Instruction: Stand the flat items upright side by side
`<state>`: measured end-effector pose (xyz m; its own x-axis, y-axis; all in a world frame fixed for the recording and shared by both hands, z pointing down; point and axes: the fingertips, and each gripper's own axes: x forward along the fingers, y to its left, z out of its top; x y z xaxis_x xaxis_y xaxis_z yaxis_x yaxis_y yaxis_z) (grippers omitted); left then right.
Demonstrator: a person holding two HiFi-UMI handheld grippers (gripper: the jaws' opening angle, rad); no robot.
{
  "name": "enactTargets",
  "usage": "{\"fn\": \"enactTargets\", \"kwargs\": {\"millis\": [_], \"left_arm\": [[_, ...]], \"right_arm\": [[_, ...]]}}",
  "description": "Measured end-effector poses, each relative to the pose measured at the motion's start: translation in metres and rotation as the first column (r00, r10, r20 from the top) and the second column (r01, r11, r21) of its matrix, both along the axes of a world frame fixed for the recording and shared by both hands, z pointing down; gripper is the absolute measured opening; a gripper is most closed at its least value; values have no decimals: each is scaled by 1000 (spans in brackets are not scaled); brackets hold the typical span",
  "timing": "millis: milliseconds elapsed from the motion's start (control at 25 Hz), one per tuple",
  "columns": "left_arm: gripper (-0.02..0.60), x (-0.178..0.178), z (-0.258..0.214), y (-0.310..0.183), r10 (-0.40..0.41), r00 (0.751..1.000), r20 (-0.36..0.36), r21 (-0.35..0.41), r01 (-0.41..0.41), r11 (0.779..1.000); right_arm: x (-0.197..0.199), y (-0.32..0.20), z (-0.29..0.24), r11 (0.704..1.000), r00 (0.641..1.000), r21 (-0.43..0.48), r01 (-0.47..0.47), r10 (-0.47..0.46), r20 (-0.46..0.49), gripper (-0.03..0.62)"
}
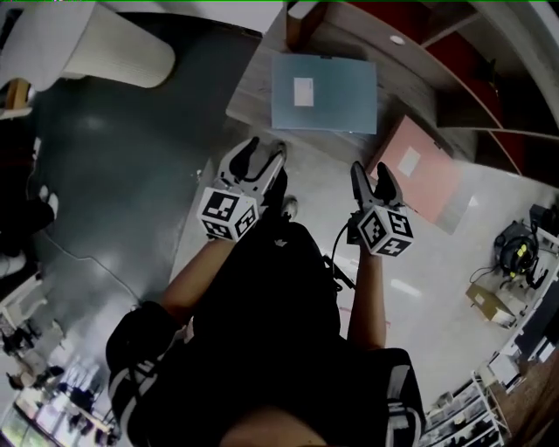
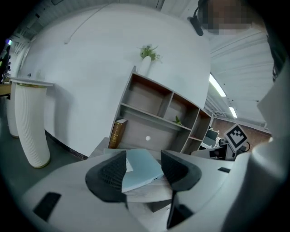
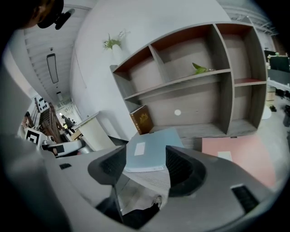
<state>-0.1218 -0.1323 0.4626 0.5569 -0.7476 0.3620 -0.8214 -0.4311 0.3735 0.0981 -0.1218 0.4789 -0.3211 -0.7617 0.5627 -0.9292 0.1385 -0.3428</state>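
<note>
A blue-grey folder (image 1: 323, 92) with a white label lies flat on the wooden base of the shelf unit. To its right a pink folder (image 1: 421, 170) also lies flat, nearer the pale floor. A brown book (image 1: 301, 24) stands upright at the back. My left gripper (image 1: 259, 159) hovers just short of the blue folder's near left corner, open and empty. My right gripper (image 1: 373, 179) hangs between the two folders, open and empty. The blue folder (image 2: 141, 172) shows beyond the jaws of the left gripper (image 2: 143, 158). Past the right gripper (image 3: 146, 159) I see the blue folder (image 3: 152, 145) and the pink folder (image 3: 240, 156).
The shelf unit (image 3: 195, 77) has several open compartments, a small plant inside and a vase on top. A white ribbed column (image 1: 122, 48) stands left on the dark floor mat (image 1: 113, 175). Cables and boxes sit on the floor at far right (image 1: 515, 253).
</note>
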Motion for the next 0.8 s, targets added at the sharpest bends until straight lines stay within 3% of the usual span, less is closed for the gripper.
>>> {"fn": "enactTargets", "kwargs": {"millis": [320, 800], "left_arm": [[256, 12, 84, -60, 21, 999, 25, -141, -17, 990], [290, 6, 188, -99, 6, 998, 63, -297, 13, 955]], "right_arm": [[17, -77, 76, 994, 999, -109, 11, -14, -28, 305], [43, -129, 175, 962, 998, -272, 23, -37, -46, 331]]}}
